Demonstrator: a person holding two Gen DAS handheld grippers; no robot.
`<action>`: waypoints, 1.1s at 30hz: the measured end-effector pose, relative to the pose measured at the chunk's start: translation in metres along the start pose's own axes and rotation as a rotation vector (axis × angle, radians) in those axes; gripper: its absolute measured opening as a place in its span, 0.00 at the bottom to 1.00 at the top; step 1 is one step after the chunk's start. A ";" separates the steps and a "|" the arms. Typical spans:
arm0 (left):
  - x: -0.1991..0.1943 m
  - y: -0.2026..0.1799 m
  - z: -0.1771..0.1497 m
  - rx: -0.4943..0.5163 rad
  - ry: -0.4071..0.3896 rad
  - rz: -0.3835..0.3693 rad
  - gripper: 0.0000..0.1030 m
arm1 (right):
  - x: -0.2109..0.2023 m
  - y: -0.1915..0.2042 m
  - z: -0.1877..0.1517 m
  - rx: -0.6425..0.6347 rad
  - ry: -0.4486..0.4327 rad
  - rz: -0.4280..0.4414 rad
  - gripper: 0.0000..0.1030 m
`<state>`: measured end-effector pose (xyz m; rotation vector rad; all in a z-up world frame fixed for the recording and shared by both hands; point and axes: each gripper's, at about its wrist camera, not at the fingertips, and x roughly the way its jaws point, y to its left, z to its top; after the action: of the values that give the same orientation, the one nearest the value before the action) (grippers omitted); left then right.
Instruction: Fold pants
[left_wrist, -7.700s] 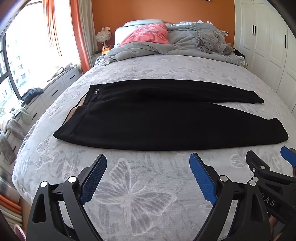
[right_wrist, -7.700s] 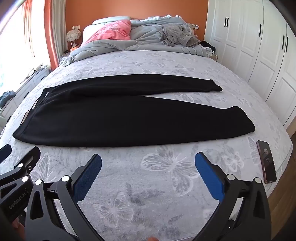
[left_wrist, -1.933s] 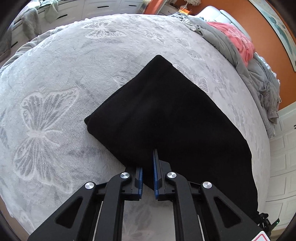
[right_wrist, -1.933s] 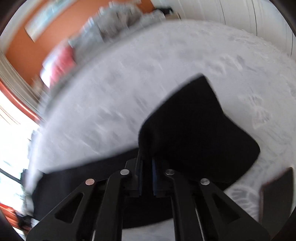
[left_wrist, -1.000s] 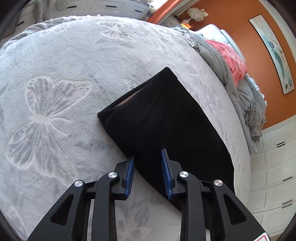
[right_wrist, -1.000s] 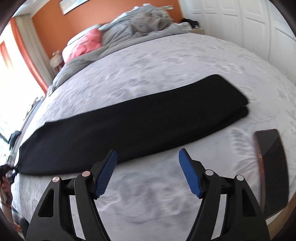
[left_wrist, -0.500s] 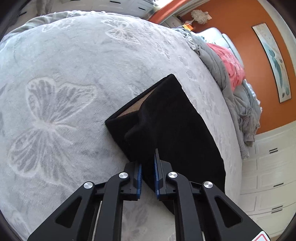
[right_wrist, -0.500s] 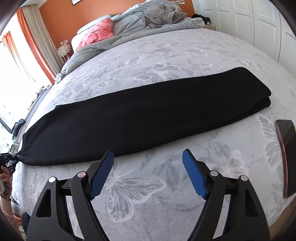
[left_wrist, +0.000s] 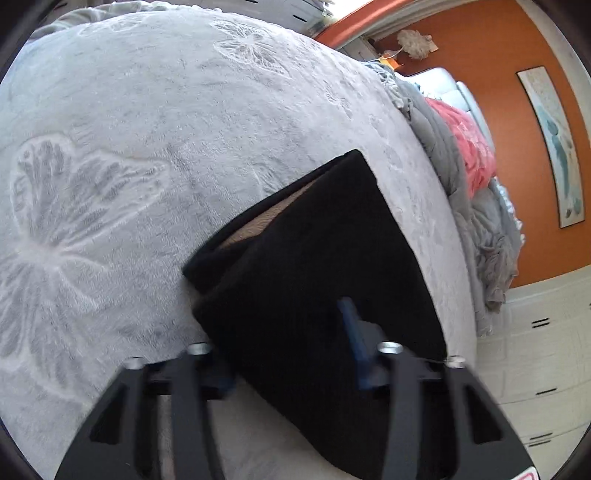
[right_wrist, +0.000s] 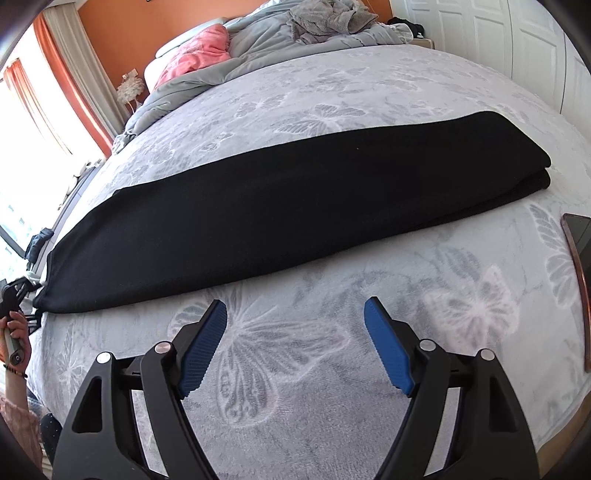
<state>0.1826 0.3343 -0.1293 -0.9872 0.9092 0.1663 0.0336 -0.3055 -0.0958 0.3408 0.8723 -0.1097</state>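
Note:
The black pants (right_wrist: 258, 214) lie folded lengthwise, one leg on the other, as a long strip across the grey butterfly bedspread (right_wrist: 369, 92). In the left wrist view their waist end (left_wrist: 317, 258) is right in front, with the tan inner lining showing at the opening. My left gripper (left_wrist: 291, 332) is open, its jaws apart with the near edge of the waist lying between and over them. My right gripper (right_wrist: 295, 339) is open and empty, over the bedspread just in front of the middle of the pants.
A dark phone (right_wrist: 580, 266) lies near the bed's right edge. Grey duvet and a pink pillow (right_wrist: 195, 51) are heaped at the headboard. White wardrobe doors (right_wrist: 535, 48) stand on the right, a window with orange curtains (right_wrist: 74, 81) on the left.
My left gripper was shut on the waist edge half a second ago and has opened, with the fabric still between its jaws. My right gripper stays open and has come a little closer to the pants.

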 end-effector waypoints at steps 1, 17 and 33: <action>0.002 0.000 0.003 -0.008 0.016 -0.009 0.13 | 0.000 -0.001 0.000 0.007 0.001 -0.004 0.72; -0.007 0.007 0.014 0.019 0.080 0.038 0.12 | 0.007 -0.183 0.056 0.438 -0.121 -0.071 0.73; -0.010 -0.015 -0.002 0.166 0.009 0.134 0.13 | -0.026 0.024 0.145 0.014 -0.225 0.286 0.12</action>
<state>0.1827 0.3267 -0.1127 -0.7742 0.9814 0.1962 0.1284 -0.3326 0.0156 0.4543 0.5937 0.1096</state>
